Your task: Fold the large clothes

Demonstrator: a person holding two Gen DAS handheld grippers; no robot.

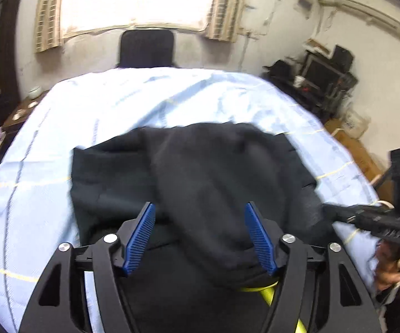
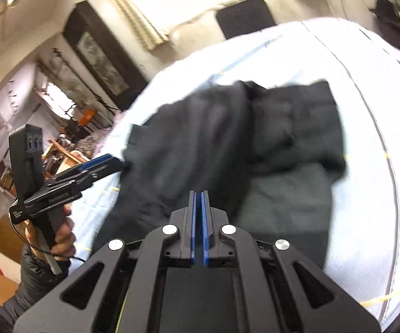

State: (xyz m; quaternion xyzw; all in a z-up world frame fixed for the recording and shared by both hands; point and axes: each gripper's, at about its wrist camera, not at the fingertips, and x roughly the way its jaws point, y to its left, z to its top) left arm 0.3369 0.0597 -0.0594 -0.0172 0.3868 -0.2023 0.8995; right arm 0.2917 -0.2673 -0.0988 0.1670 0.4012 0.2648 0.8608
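A black garment (image 1: 213, 166) (image 2: 283, 138) lies bunched on a table covered by a light blue sheet (image 1: 116, 105) (image 2: 366, 236). My left gripper (image 1: 200, 206) (image 2: 119, 163) is open at the garment's near edge. A raised fold of the cloth sits between its blue pads (image 1: 141, 236) and brushes only the right one. My right gripper (image 2: 198, 193) (image 1: 326, 208) has its pads together, shut on the garment's right edge, and the cloth draws to a point at its tips. A hand (image 1: 391, 266) (image 2: 61, 238) holds each gripper handle. Both views are motion-blurred.
A black chair back (image 1: 147, 47) (image 2: 245, 16) stands behind the table's far edge, under a bright window. A dark shelf of equipment (image 1: 324, 83) fills the right corner. A low wooden table with cups (image 1: 25, 108) sits at the left. A yellow strap (image 1: 266, 291) shows under my left gripper.
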